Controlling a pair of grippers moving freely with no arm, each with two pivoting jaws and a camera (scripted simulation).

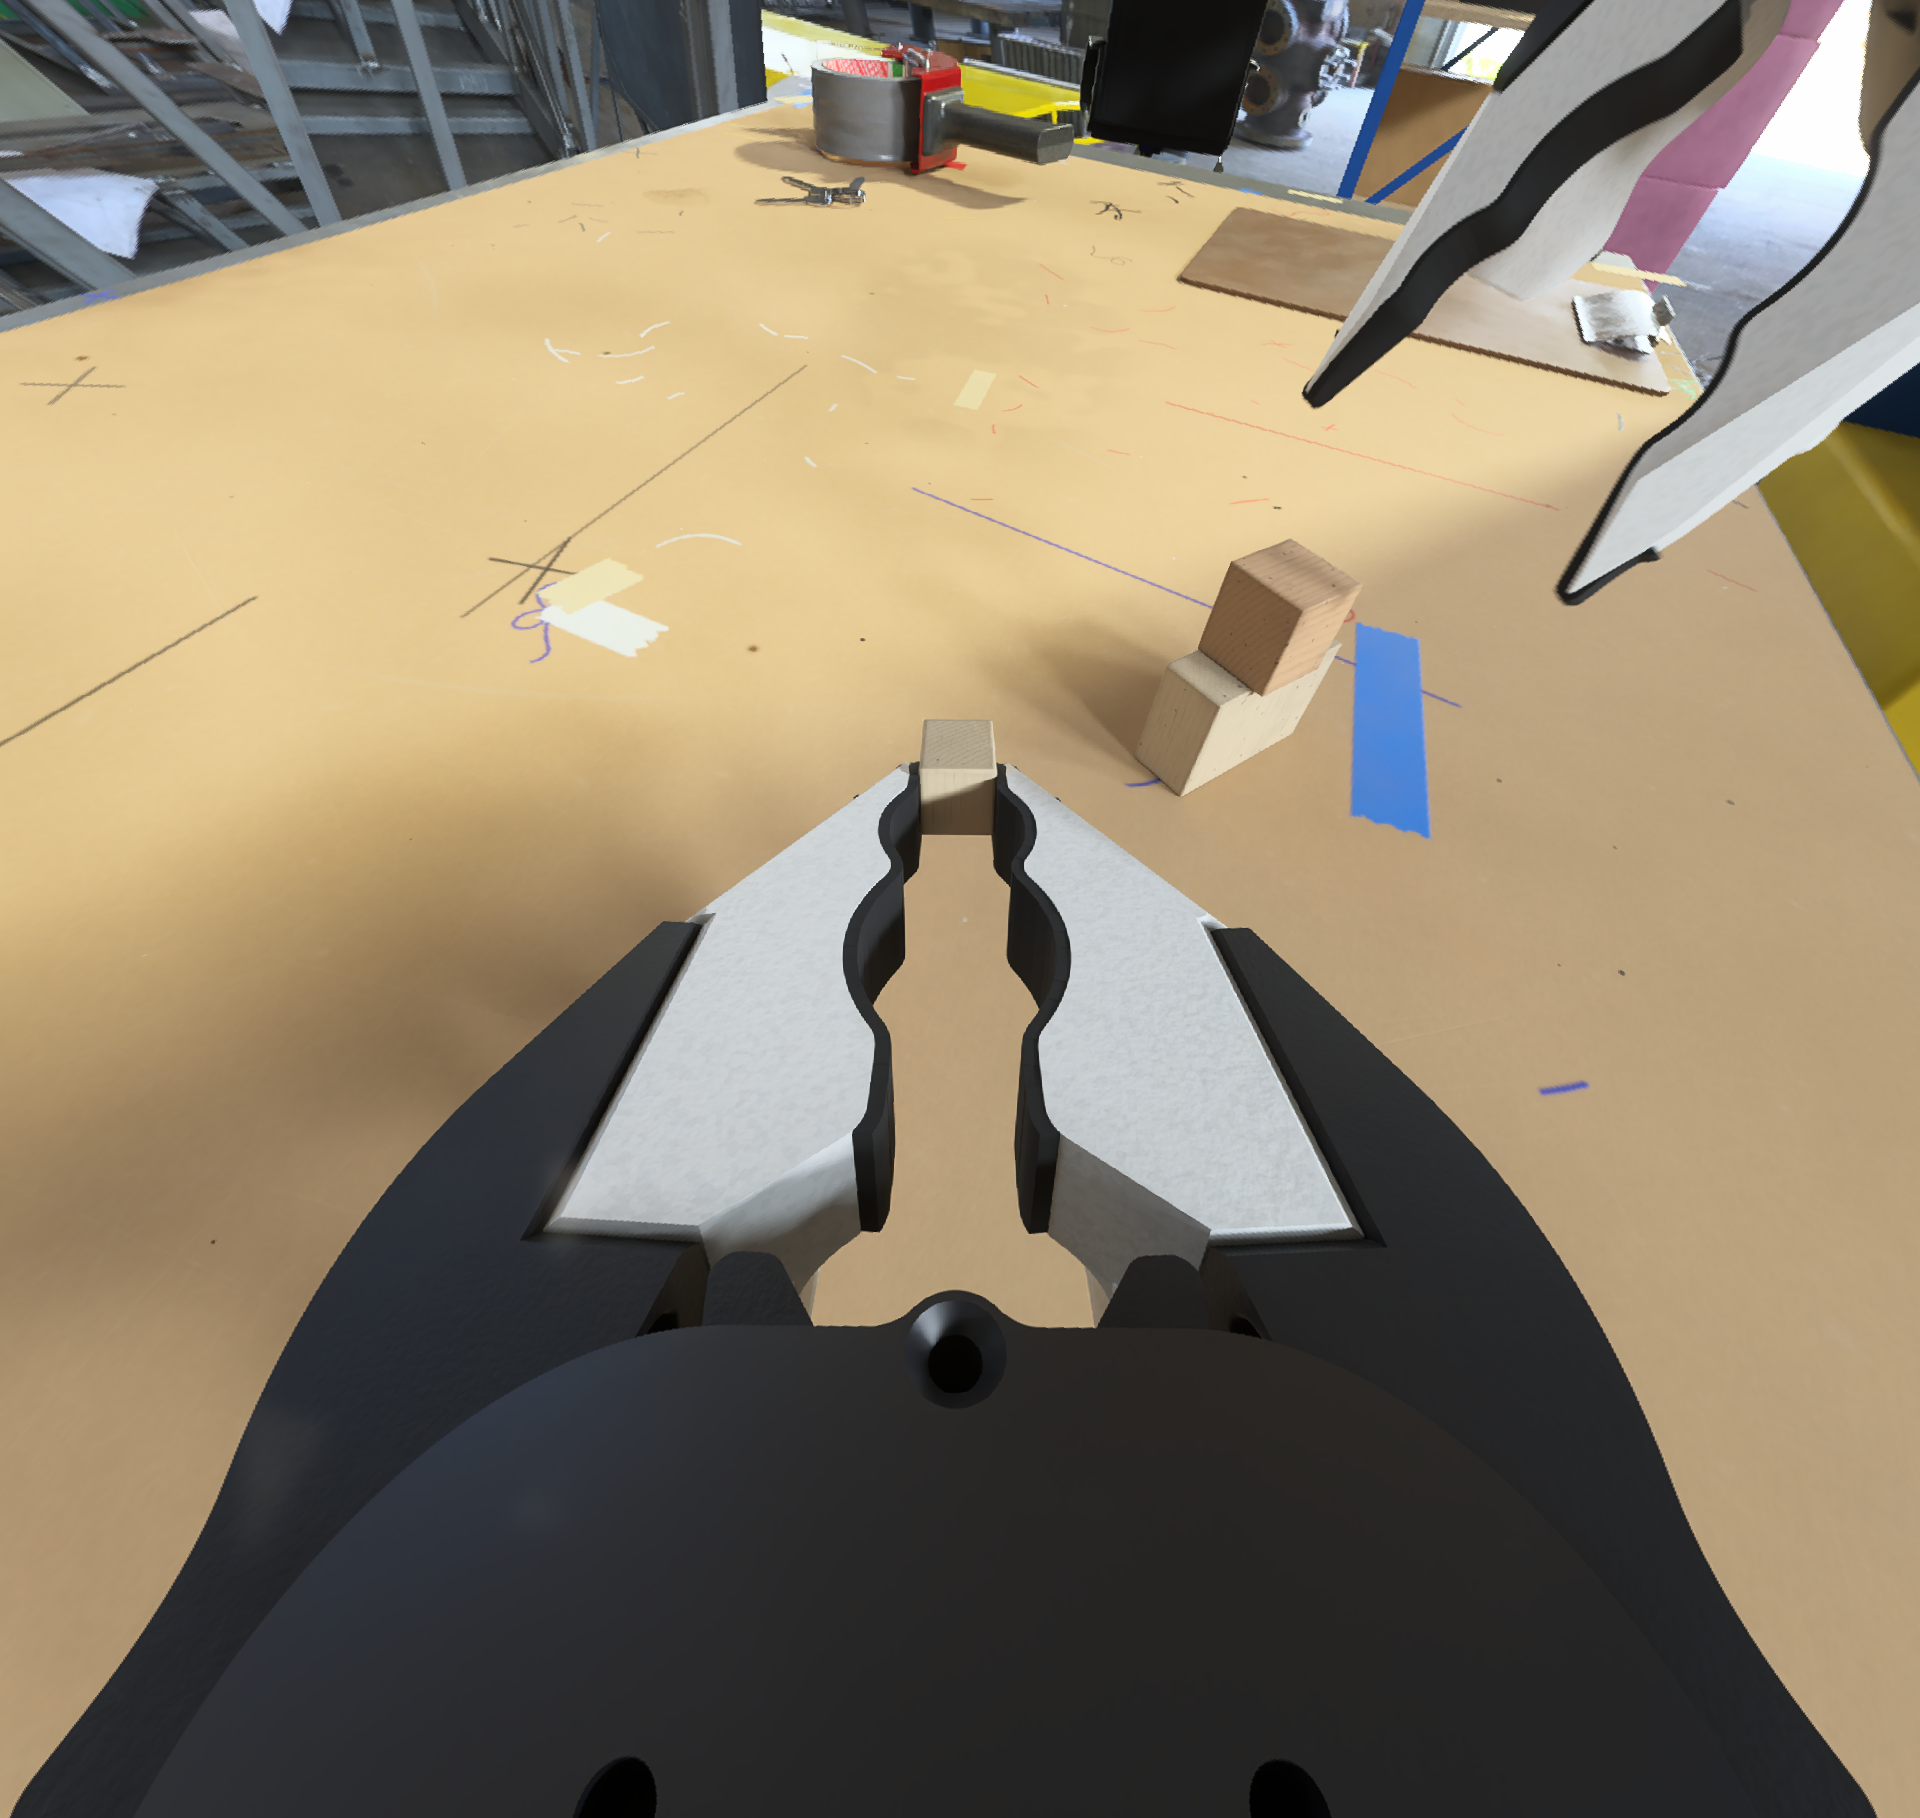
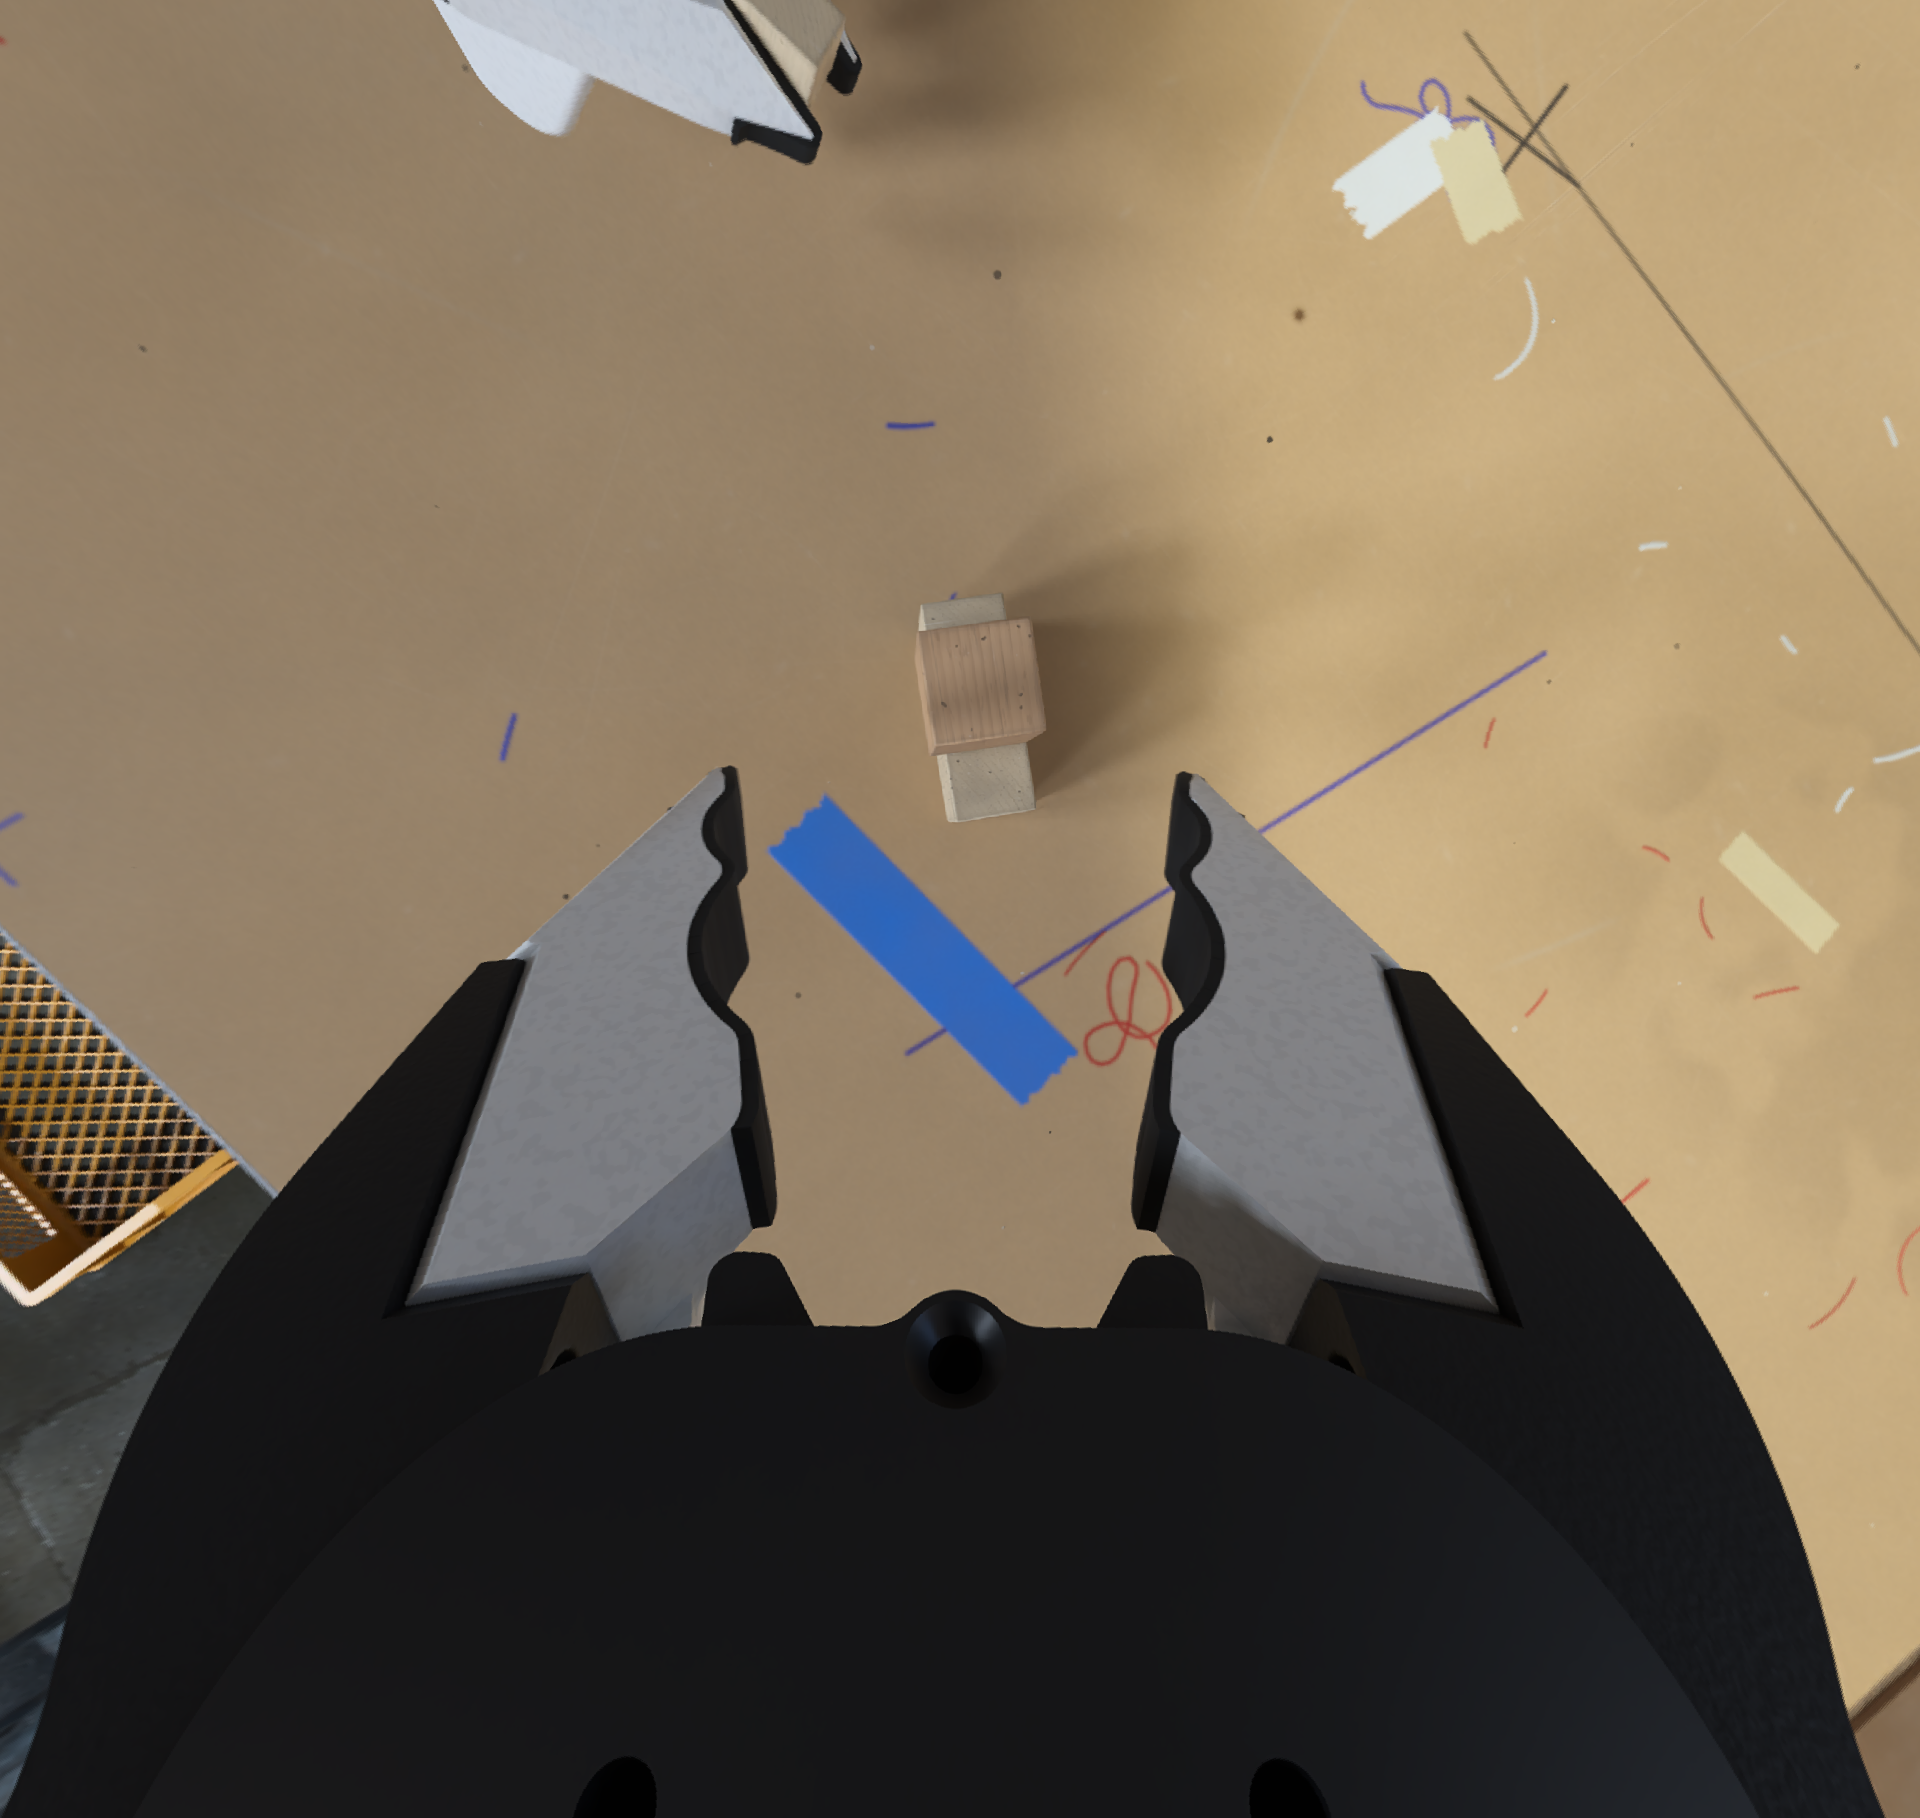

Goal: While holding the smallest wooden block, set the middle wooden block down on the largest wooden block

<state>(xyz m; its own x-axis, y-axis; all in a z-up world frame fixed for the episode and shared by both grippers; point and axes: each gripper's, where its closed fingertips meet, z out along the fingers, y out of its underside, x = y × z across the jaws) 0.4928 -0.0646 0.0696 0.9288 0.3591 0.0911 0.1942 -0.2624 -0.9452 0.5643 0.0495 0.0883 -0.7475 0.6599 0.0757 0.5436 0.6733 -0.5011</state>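
Gripping the smallest wooden block (image 1: 957, 776) at its tips, the left claw (image 1: 957, 781) hangs above the desk (image 1: 416, 833). Right claw (image 2: 956, 781) is released, empty. Middle wooden block (image 2: 982, 685) rests tilted on the largest wooden block (image 2: 987, 781).

— Left gripper (image 1: 957, 781)?
— Lower centre of its view, fingers pinched nearly together at the tips.
— Right gripper (image 2: 956, 781)?
— Jaws spread wide, nothing between, pointing downward.
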